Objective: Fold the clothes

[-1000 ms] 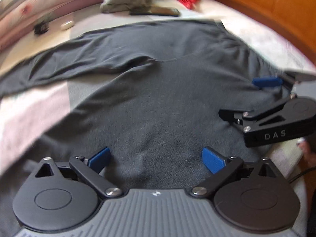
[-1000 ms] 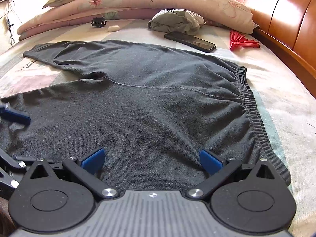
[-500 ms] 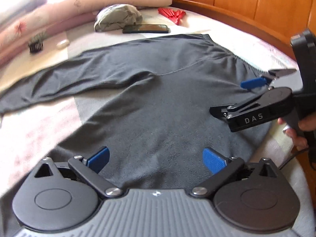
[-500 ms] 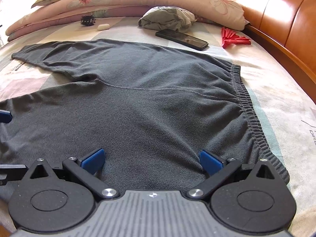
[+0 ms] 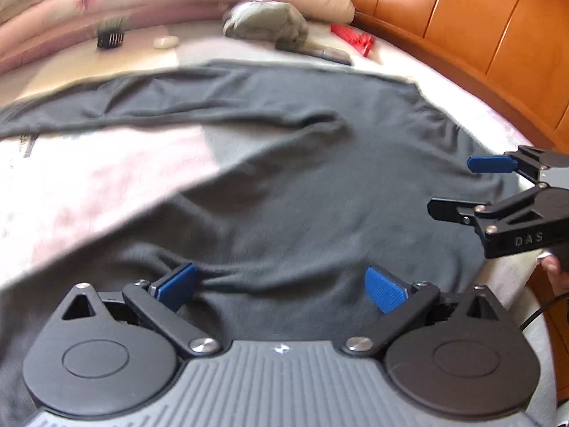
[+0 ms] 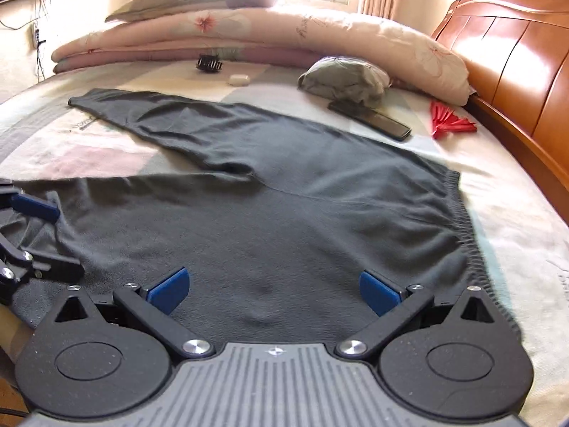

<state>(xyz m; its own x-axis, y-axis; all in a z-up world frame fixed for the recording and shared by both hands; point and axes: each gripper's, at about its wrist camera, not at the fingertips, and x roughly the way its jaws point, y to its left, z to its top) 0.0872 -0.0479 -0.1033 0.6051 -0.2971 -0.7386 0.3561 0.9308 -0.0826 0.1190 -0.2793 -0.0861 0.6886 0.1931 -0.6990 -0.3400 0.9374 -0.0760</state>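
My left gripper (image 5: 281, 290) and right gripper (image 6: 272, 290) are both released above the dark grey trousers (image 6: 284, 213); waistband (image 6: 466, 227) at 3 o'clock.

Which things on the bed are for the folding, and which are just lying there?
For the folding: dark grey trousers, left gripper, right gripper.

Just lying about: phone, red fan, hair brush, grey-green bundle, bedding.

Bed clutter I see, far end.
Phone (image 6: 370, 120) touching grey bundle (image 6: 344, 79); red fan (image 6: 451, 124) nr headboard (image 6: 515, 57); brush (image 6: 209, 63), quilt (image 6: 249, 32).
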